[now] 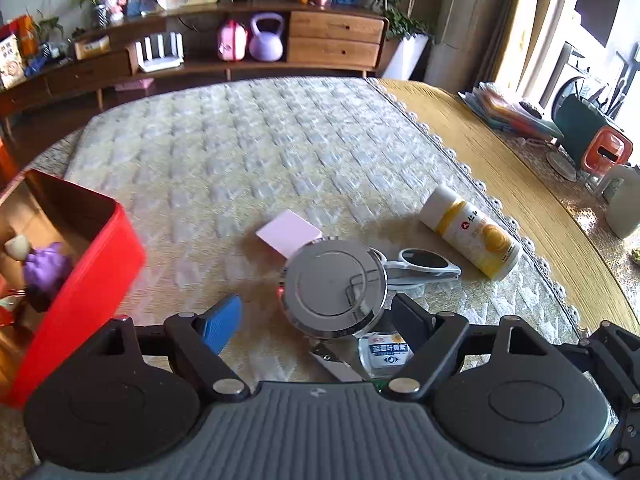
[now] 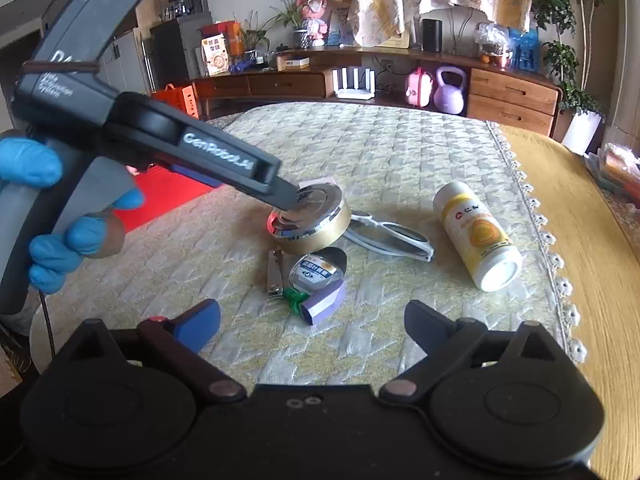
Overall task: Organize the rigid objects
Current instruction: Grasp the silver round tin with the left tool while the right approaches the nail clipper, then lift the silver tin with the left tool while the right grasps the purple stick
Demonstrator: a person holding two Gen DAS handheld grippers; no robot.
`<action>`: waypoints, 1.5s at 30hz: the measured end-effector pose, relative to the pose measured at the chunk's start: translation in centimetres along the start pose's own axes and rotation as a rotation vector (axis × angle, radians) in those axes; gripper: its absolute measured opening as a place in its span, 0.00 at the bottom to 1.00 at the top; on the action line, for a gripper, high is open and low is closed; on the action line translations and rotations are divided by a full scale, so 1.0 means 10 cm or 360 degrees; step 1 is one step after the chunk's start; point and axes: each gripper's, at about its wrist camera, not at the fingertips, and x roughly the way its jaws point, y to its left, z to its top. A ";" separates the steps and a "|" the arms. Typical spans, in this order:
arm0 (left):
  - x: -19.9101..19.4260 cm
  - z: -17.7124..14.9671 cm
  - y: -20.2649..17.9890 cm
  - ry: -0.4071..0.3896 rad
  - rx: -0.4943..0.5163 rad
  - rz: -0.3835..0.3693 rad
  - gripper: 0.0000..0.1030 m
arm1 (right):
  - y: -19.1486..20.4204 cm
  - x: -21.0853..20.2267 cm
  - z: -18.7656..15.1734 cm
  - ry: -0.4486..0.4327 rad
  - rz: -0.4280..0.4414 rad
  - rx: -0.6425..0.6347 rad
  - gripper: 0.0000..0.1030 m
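Your left gripper [image 1: 316, 308] has its fingers wide apart, one on each side of the round shiny silver tin with a gold side [image 1: 334, 288], not squeezing it yet. Get both pads level on its sides, then squeeze gently and carry it to the red box [image 1: 96, 256]. Your right gripper [image 2: 312, 318] is wide open and empty above the small purple block [image 2: 326, 300].
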 end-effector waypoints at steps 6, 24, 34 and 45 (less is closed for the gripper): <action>0.23 0.06 0.00 0.0057 -0.0038 -0.0135 0.80 | -0.01 0.12 0.01 0.0036 0.0048 -0.0052 0.94; 0.63 0.10 0.10 0.0134 -0.0101 -0.0195 0.80 | -0.17 0.42 0.09 0.0123 0.0133 -0.0005 0.68; 0.61 0.09 0.11 0.0097 -0.0073 -0.0171 0.76 | -0.26 0.41 0.11 0.0122 0.0167 0.0051 0.48; 0.52 0.04 0.12 0.0077 -0.0061 -0.0106 0.75 | -0.30 0.32 0.09 0.0102 0.0189 0.0102 0.29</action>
